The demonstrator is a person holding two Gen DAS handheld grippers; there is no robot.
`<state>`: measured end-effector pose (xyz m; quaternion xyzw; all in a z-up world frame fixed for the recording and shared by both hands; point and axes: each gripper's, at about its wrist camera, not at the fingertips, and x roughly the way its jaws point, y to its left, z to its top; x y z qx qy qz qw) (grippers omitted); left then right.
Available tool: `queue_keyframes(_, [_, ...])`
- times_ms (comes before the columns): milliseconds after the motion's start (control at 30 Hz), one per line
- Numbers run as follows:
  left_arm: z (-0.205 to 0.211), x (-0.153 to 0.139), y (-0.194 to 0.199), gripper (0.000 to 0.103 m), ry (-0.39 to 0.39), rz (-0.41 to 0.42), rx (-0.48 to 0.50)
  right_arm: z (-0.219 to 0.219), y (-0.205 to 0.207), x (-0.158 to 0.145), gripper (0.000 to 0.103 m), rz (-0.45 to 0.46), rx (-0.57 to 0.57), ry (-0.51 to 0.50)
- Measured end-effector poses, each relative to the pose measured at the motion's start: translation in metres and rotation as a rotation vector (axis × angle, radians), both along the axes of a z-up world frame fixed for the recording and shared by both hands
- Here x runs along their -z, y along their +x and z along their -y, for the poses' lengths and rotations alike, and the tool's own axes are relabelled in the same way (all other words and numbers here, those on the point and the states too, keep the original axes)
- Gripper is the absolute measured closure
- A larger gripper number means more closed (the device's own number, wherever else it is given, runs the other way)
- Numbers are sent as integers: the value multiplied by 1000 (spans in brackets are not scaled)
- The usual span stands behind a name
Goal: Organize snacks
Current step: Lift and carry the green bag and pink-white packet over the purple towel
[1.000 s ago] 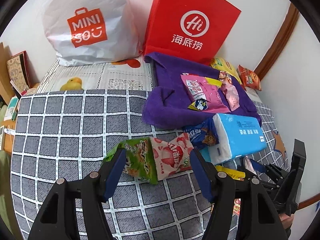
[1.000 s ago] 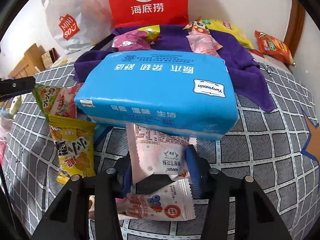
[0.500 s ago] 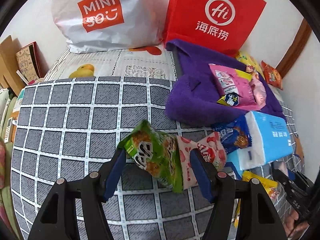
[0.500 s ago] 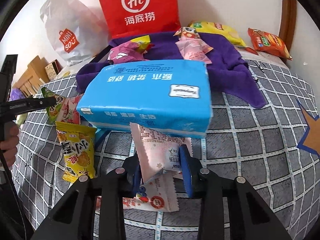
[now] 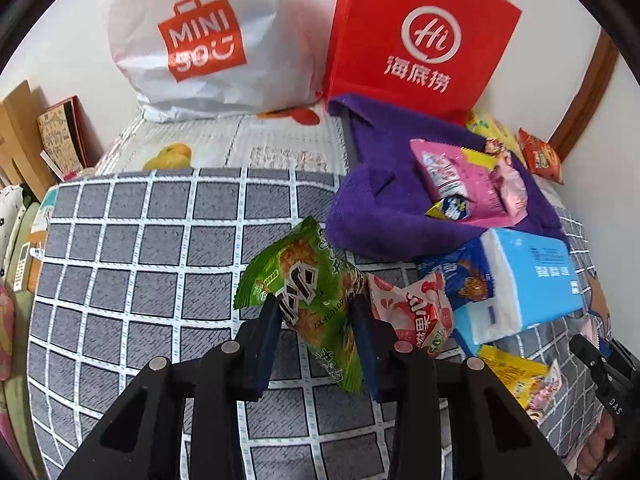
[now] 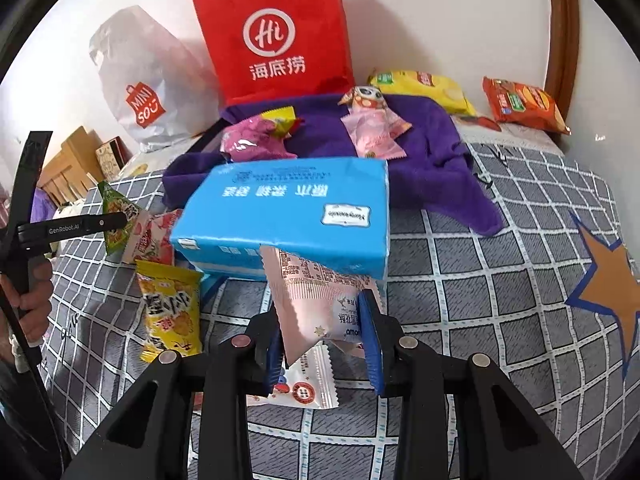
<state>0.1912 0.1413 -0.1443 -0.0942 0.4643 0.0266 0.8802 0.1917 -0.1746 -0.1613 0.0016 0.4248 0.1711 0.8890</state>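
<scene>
My left gripper (image 5: 316, 320) is shut on a green snack packet (image 5: 308, 284) and holds it above the checked bedspread. A red-and-white strawberry packet (image 5: 416, 312) lies just right of it. My right gripper (image 6: 322, 328) is shut on a pale pink snack packet (image 6: 316, 304), lifted in front of a blue tissue pack (image 6: 288, 208). A white packet (image 6: 308, 384) lies under it. A yellow packet (image 6: 172, 312) lies to the left. Pink packets (image 5: 468, 184) rest on a purple towel (image 5: 384, 208).
A red paper bag (image 5: 420, 40) and a white Miniso bag (image 5: 200, 40) stand against the back wall. Yellow (image 6: 420, 88) and orange (image 6: 524, 104) chip bags lie at the back right. The left gripper also shows in the right wrist view (image 6: 72, 226). Books and boxes (image 5: 48, 140) are at the left.
My left gripper has closed on the green packet and lifted it off the bed. My right gripper has tightened on the pale pink packet and pulled it back from under the tissue pack.
</scene>
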Motion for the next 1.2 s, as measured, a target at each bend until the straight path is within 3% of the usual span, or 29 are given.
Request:
queue_keyframes(633, [34, -74, -11, 70, -78, 124, 120, 4, -13, -58, 70, 115, -12, 28])
queue_keyframes(1200, [88, -95, 26, 70, -82, 139, 224, 4, 45, -97, 70, 183, 39, -9])
